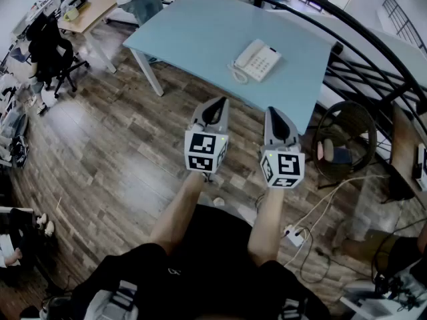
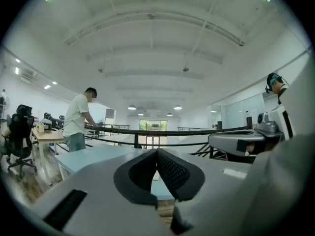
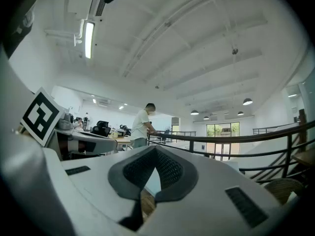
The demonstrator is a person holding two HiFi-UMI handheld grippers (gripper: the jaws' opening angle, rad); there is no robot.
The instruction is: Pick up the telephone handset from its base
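We hold our left gripper [image 1: 214,103] and right gripper [image 1: 277,114] side by side, level, just in front of the blue table [image 1: 193,32]. Each one has its jaws pressed together with nothing in between. The phone [image 1: 263,63] sits on the table, well apart from both. Its handset [image 1: 247,54] lies on the left side of the base. In the head view, its long side runs from near left to far right.
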